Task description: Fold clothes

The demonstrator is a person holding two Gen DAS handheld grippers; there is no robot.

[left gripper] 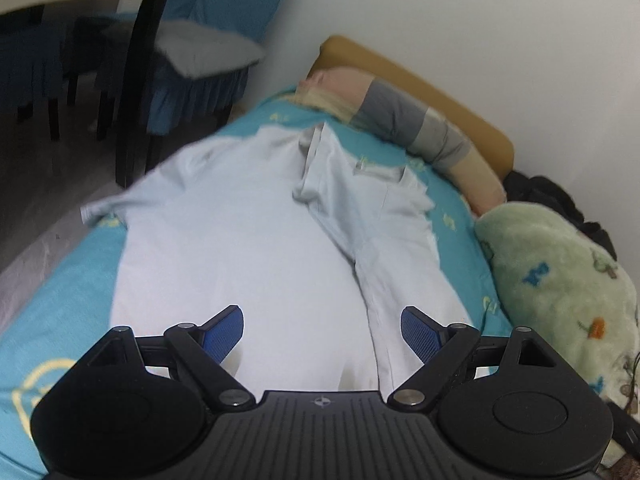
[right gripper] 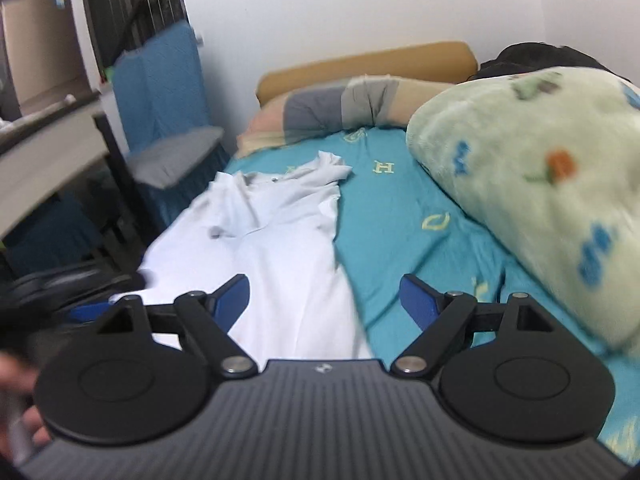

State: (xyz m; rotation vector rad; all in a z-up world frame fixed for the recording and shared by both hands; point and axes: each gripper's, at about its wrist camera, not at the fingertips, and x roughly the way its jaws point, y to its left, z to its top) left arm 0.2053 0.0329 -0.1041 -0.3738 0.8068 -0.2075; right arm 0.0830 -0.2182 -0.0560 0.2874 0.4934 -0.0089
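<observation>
Left gripper (left gripper: pixel 322 330) open – over shirt (left gripper: pixel 240 232) | right gripper (right gripper: pixel 324 300) open – empty

Before you: one pale shirt (left gripper: pixel 224 240) of smooth, thin woven cloth, lying on a matt turquoise cotton-like bedsheet (right gripper: pixel 400 216). Beside it, a green blanket (right gripper: pixel 520 184) of fluffy, plush fleece. Your left hand-held gripper (left gripper: pixel 322 330) is matt black plastic with ribbed blue pads (left gripper: pixel 420 334) and bright metal pivots.
</observation>
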